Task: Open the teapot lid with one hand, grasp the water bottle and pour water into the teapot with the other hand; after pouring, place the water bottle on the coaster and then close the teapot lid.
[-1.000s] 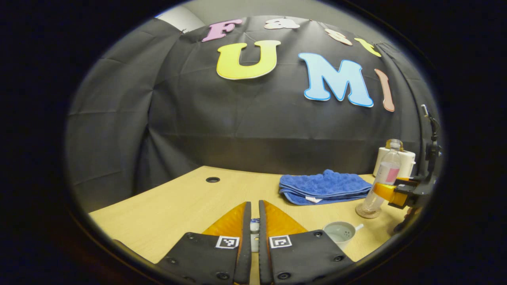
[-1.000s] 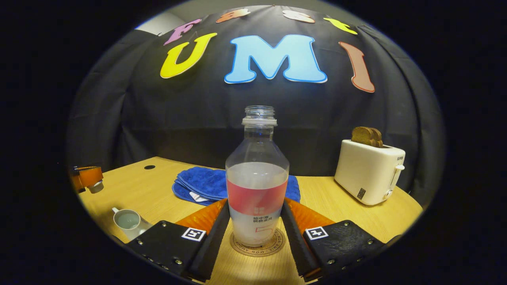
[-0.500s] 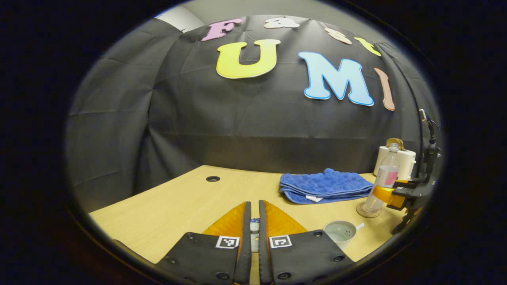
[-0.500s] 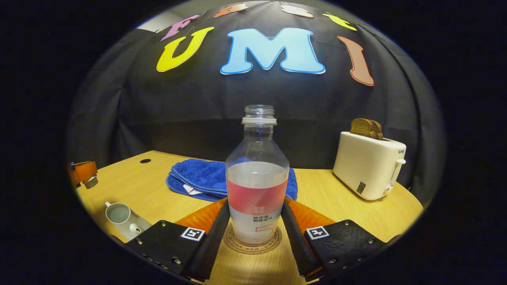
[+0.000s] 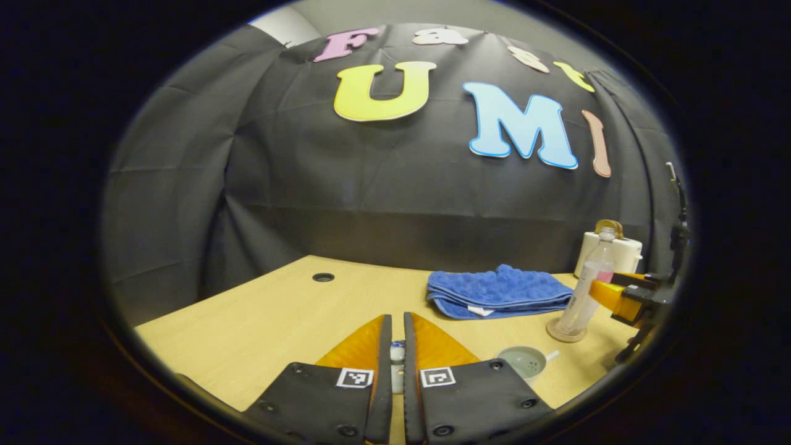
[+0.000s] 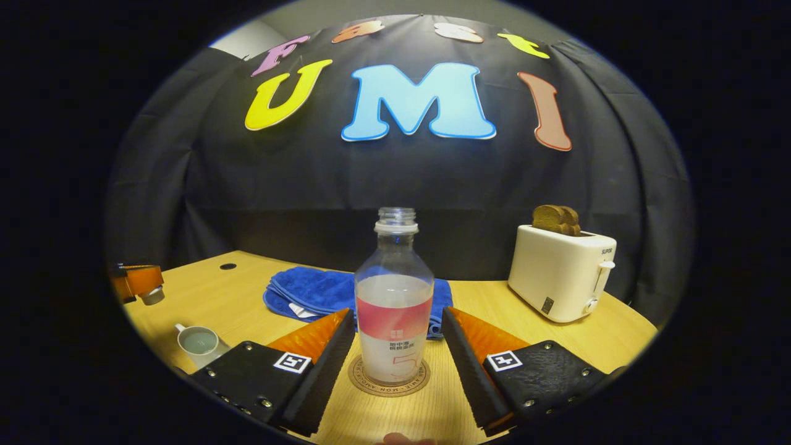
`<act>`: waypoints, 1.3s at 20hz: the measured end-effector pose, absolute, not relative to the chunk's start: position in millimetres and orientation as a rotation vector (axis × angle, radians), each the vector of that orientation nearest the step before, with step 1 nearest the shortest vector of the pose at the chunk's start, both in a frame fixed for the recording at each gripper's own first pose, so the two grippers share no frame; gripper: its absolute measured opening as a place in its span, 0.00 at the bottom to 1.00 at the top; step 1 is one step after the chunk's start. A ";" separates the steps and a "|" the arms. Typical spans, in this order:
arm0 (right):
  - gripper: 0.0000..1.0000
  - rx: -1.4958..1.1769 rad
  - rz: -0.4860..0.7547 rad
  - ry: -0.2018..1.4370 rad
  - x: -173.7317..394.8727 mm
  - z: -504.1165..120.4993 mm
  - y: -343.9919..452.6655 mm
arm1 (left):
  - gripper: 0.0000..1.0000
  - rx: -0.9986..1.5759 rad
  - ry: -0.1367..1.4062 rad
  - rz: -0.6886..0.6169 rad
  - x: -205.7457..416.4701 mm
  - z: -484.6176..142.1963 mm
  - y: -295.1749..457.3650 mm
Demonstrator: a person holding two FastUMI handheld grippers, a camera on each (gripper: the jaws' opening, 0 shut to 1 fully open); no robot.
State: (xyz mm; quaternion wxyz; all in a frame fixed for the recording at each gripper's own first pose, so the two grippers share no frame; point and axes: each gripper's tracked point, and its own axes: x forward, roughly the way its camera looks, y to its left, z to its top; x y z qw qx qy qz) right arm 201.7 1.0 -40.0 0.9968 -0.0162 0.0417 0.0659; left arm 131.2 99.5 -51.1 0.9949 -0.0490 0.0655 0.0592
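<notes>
The water bottle (image 6: 394, 309) stands upright on the coaster (image 6: 389, 377) on the desk (image 6: 531, 321) — the right hand-held gripper (image 6: 398, 321) is released, fingers apart beside it. The left hand-held gripper (image 5: 397, 327) is clenched on the teapot lid (image 5: 397, 353); the open teapot (image 5: 522, 361) sits nearby.

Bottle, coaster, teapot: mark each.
Bottle (image 6: 393, 321): right gripper view, on its label band.
Coaster (image 6: 418, 385): right gripper view, on its front rim.
Teapot (image 6: 199, 342): right gripper view, on its open mouth.
</notes>
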 end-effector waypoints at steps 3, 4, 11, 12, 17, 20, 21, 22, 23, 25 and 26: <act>0.88 0.020 0.096 0.024 182.7 -33.0 -13.3 | 0.14 -0.115 0.123 0.099 131.2 -48.5 95.1; 0.88 0.042 0.085 0.005 178.3 -23.9 -16.3 | 0.15 -0.123 0.120 0.089 131.8 -48.0 92.6; 0.88 0.117 0.054 -0.012 167.7 -20.2 -36.2 | 0.15 -0.175 0.133 -0.015 132.5 -47.2 61.6; 0.89 0.121 0.050 -0.016 167.1 -18.1 -38.6 | 0.14 -0.181 0.135 -0.028 133.1 -46.3 56.5; 0.89 0.127 0.053 -0.026 163.3 -14.4 -36.6 | 0.14 -0.199 0.100 -0.091 138.3 -34.2 32.1; 0.89 0.128 0.059 -0.029 161.7 -11.1 -35.0 | 0.14 -0.189 0.076 -0.127 138.5 -27.5 16.4; 0.89 0.128 0.060 -0.034 160.4 -9.4 -35.4 | 0.14 -0.191 0.076 -0.149 138.4 -27.9 7.3; 0.89 0.126 0.055 -0.038 160.1 -7.4 -37.2 | 0.14 -0.190 0.078 -0.172 137.5 -28.5 -0.8; 0.89 0.124 0.052 -0.043 159.2 -5.9 -38.2 | 0.14 -0.182 0.080 -0.186 136.8 -30.1 -6.5; 0.89 0.127 0.050 -0.047 158.6 -3.5 -40.2 | 0.14 -0.147 0.089 -0.198 138.4 -36.1 -14.9; 0.89 0.130 0.049 -0.047 158.4 -2.8 -41.2 | 0.14 -0.132 0.093 -0.204 138.4 -37.3 -18.4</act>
